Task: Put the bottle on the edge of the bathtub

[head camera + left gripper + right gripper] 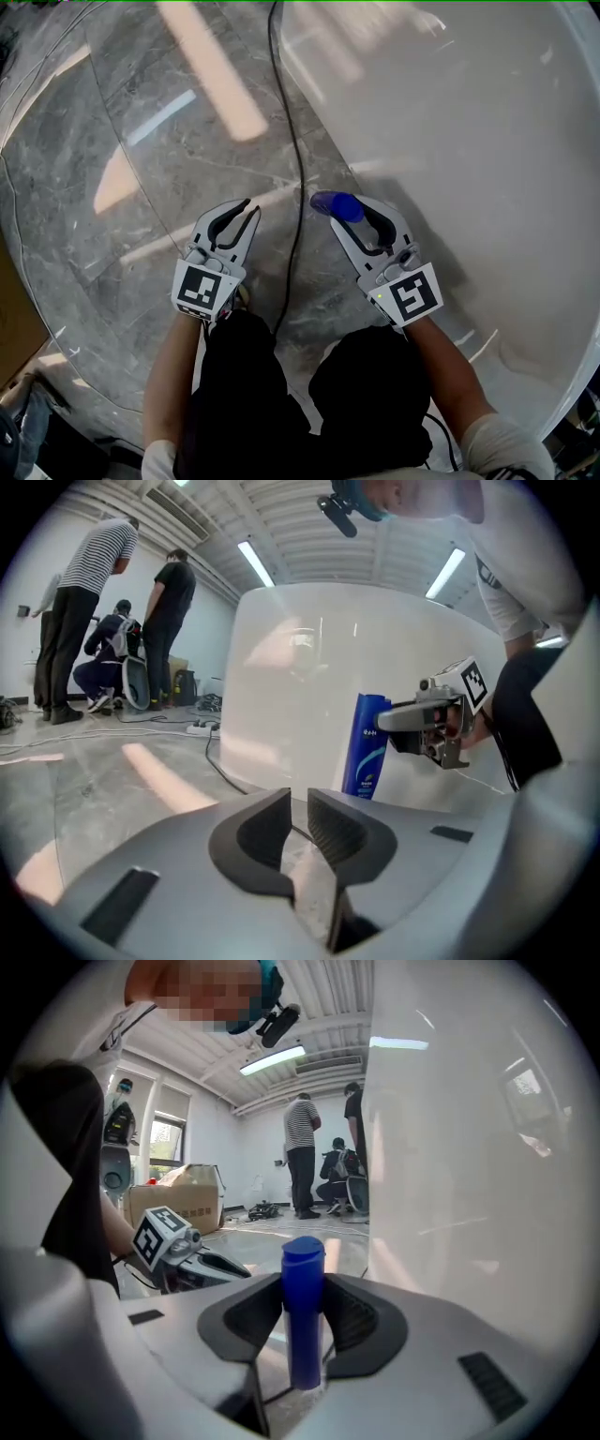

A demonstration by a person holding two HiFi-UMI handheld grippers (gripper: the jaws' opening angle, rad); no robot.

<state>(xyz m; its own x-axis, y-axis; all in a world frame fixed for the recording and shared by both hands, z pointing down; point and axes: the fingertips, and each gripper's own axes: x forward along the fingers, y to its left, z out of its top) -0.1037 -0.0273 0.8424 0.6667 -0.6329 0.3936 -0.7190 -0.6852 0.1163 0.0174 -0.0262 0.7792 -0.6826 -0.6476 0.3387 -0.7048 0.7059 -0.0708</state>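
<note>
Grey marble floor [141, 169] fills the space under the person's knees, with the white bathtub [487, 141] curving along the right side in the head view. Nearest the person, the left gripper [249, 208] is held low over the floor. In its own view, its 2 dark pads stand close together with only a narrow slit between them, and nothing sits in that slit [300, 799]. The right gripper [345, 208] is level with it and well apart, close to the tub's outer wall. Its 2 jaws are clamped on the blue bottle [303, 1316], 1 pad pressing each side below the cap. The bottle stands upright in that grip, cap up. From the left gripper view the bottle [367, 747] shows its printed label just in front of the tub wall [309, 686]. Its base is hidden there, so I cannot tell if it touches the floor. A black cable [295, 159] runs across the floor between the 2 grippers. Farther off, a cardboard box [183, 1199] sits by the wall, and several people [89, 602] stand or crouch at the far end of the room.
</note>
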